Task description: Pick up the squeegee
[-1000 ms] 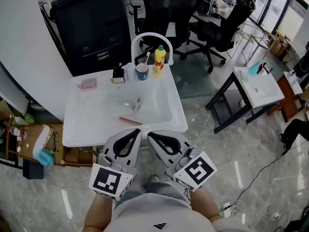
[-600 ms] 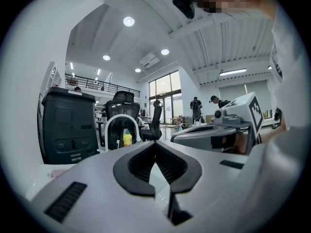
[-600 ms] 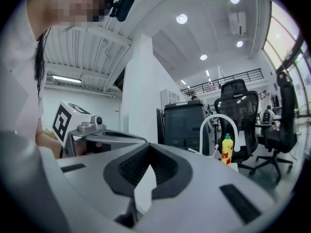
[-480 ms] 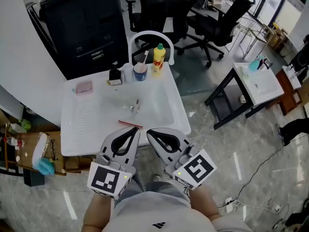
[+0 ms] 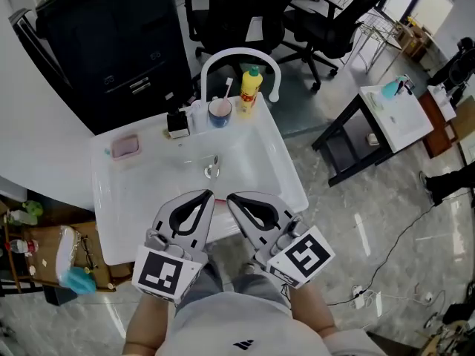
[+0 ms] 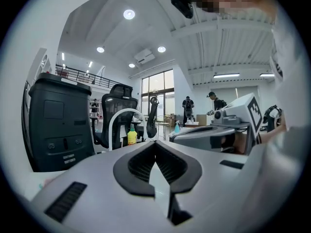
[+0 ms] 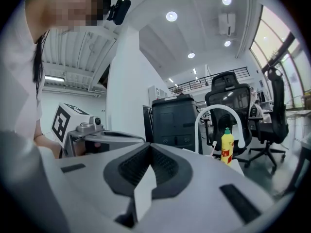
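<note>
Looking down through the head view, I have the black cabinet (image 5: pixel 104 50) as the largest thing, at 11 o'clock against the curved white wall. Two black office chairs (image 5: pixel 245 13) stand at 12 to 1 o'clock. In the middle sits the white desk (image 5: pixel 122 199) with a sink basin moulded into it. A smaller white side desk (image 5: pixel 404 136) stands well apart at 2 o'clock on the grey floor.

I hold the left gripper (image 5: pixel 206 196) and right gripper (image 5: pixel 232 199) side by side at 6 o'clock, their tips over the desk's near rim. In its own view the left gripper's fingers (image 6: pixel 129 171) are closed tip to tip with nothing between the black pads. The right gripper's fingers (image 7: pixel 127 171) are closed the same way and also empty.

A white arched faucet (image 5: pixel 241 54) rises from the back rim at 12 o'clock. Under it stand a yellow bottle (image 5: pixel 251 89) and, just beside it toward 9 o'clock, a cup (image 5: pixel 219 112) with a brush in it. Next comes a small black dispenser (image 5: pixel 178 124). A pink soap dish (image 5: pixel 125 147) lies apart at 10 o'clock. The metal drain (image 5: pixel 212 170) sits in the basin, just beyond the fingertips.

As for the squeegee (image 5: pixel 220 199), I see only a thin red sliver at the near rim, in the gap between the two grippers; the rest is hidden beneath them.
</note>
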